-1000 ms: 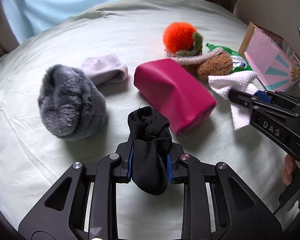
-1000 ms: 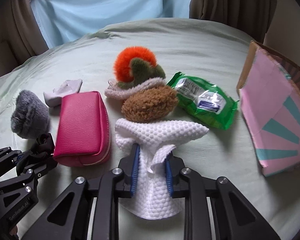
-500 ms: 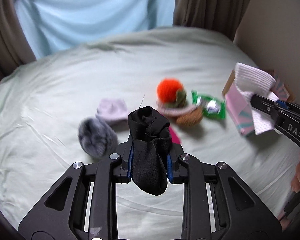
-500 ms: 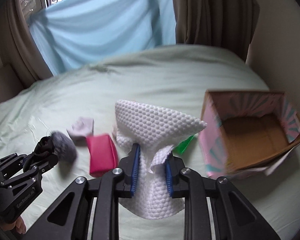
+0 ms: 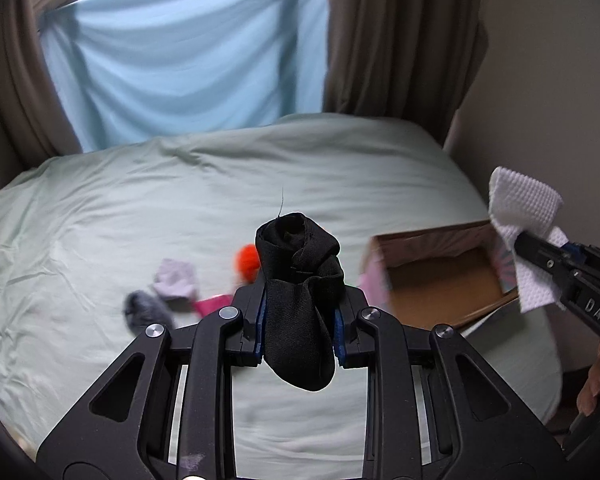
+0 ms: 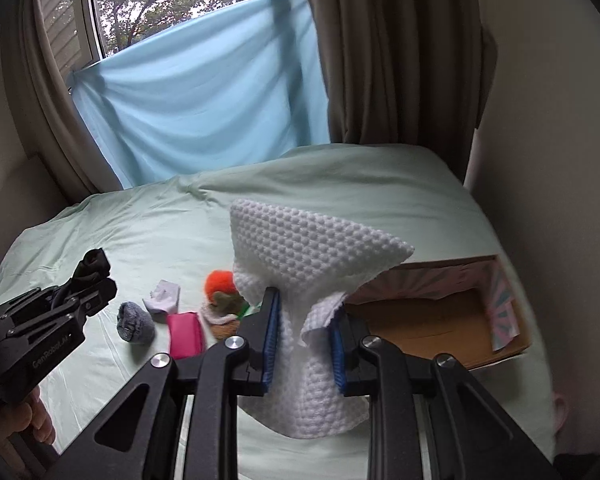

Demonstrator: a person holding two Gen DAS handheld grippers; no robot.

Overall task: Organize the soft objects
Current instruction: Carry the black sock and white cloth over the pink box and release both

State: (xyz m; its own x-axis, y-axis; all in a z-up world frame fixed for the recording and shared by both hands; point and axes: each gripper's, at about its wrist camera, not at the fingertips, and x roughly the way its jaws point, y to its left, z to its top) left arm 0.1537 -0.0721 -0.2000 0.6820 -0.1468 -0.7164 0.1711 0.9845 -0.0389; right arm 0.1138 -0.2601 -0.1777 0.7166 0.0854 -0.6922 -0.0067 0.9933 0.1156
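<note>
above bed (image 5: 220, 184), both tools (image 5: 299, 320) (image 6: 305, 338) angled downward, clamped

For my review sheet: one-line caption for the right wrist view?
Right gripper clamps a white waffle cloth above the bed, open cardboard box beyond.

The right gripper (image 6: 303, 338) clamped a white waffle-knit cloth (image 6: 312, 264) above a pale green bed (image 6: 340, 184). An open cardboard box (image 6: 440, 320) sat right of the cloth. Left of it lay an orange pom-pom (image 6: 219, 282), a pink pouch (image 6: 185, 335) and a grey fluffy toy (image 6: 134, 322). Farther left, the left gripper (image 6: 96, 280) pinched a black sock (image 6: 94, 261).
</note>
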